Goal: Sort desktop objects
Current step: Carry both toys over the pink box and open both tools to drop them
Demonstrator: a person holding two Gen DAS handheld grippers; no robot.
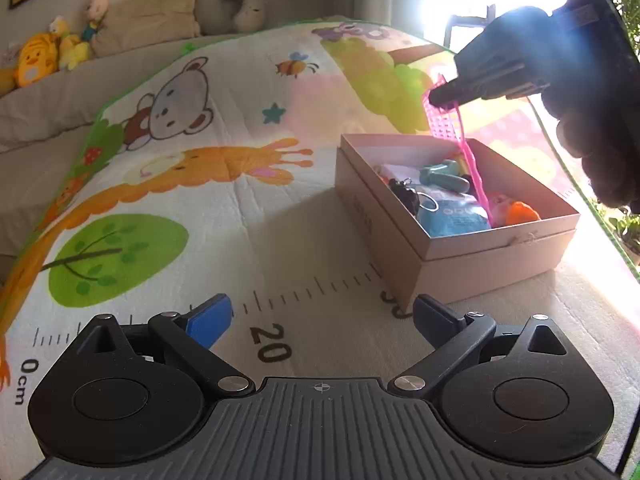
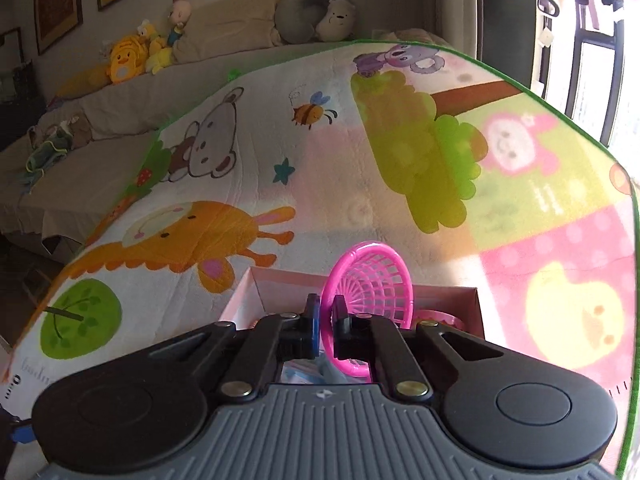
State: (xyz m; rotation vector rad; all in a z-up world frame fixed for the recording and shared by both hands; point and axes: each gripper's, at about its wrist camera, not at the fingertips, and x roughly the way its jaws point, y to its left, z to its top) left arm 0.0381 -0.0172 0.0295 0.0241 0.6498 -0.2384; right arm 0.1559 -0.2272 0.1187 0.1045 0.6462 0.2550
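Pinched by its rim in the right gripper (image 2: 328, 320), a pink basket (image 2: 370, 276) hangs over the nearly full box (image 1: 456, 248); the left gripper (image 1: 320, 316) gapes empty.

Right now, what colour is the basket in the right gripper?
Bright pink basket, clearest in the right wrist view, held in the right gripper.

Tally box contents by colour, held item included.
Pink: 1, basket, held over the box by the right hand-held gripper
Teal: 1
Black: 1
Blue: 1, pouch
Orange: 1
Total: 5 visible; more may be hidden.
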